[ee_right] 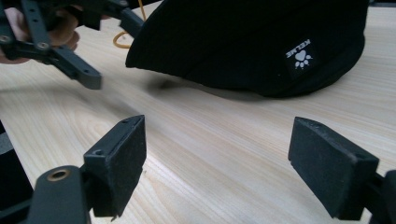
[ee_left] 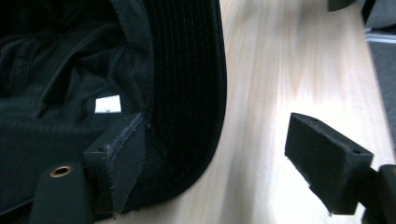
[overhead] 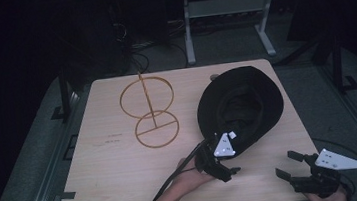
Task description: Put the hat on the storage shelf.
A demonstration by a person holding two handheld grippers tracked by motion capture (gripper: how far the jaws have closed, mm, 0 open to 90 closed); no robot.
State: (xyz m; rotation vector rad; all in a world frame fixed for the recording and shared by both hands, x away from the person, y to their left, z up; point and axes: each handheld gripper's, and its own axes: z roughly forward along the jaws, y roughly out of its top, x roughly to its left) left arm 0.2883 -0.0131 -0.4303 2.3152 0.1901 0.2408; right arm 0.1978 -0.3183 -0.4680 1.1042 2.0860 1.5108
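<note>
A black brimmed hat (overhead: 239,104) lies crown down on the right half of the wooden table (overhead: 119,182). My left gripper (overhead: 223,163) is open at the hat's near brim. In the left gripper view (ee_left: 219,158), one jaw rests over the hat (ee_left: 187,84) near a white tag (ee_left: 108,103), the other over bare wood, with the brim edge between them. My right gripper (overhead: 287,164) stands open near the table's front right corner, nothing between its jaws (ee_right: 215,163). It faces the hat (ee_right: 243,42), whose patch (ee_right: 301,53) carries a paw mark.
A gold wire stand (overhead: 149,108) made of two rings and a rod sits left of the hat. A grey metal frame (overhead: 189,29) and cables stand on the dark floor beyond the table. The left gripper (ee_right: 70,60) and a hand (ee_right: 63,30) appear in the right gripper view.
</note>
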